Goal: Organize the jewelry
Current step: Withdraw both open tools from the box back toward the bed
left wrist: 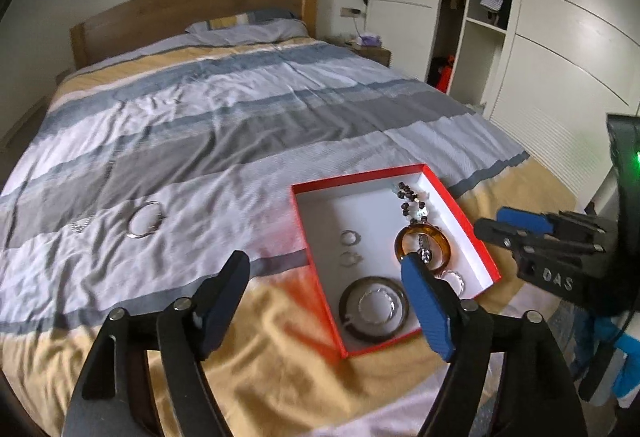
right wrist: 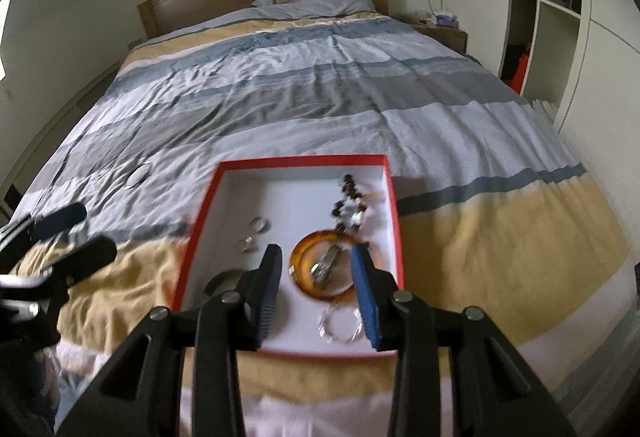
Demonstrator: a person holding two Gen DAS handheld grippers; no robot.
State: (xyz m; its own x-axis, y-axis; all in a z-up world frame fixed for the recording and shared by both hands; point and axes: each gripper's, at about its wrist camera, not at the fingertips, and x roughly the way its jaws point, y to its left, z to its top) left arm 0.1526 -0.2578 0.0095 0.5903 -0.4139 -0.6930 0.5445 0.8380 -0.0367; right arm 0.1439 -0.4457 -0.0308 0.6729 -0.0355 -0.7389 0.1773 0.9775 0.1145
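Note:
A red box with a white inside lies on the bed near its foot; it also shows in the right wrist view. It holds an amber bangle, a dark bead string, two small rings, a dark bangle and twisted silver bangles. A silver hoop lies on the bedspread left of the box. My left gripper is open and empty above the box's left edge. My right gripper is open and empty over the amber bangle.
The striped bedspread covers the bed, with a wooden headboard and a pillow at the far end. A nightstand and a white wardrobe stand on the right. The right gripper shows in the left wrist view.

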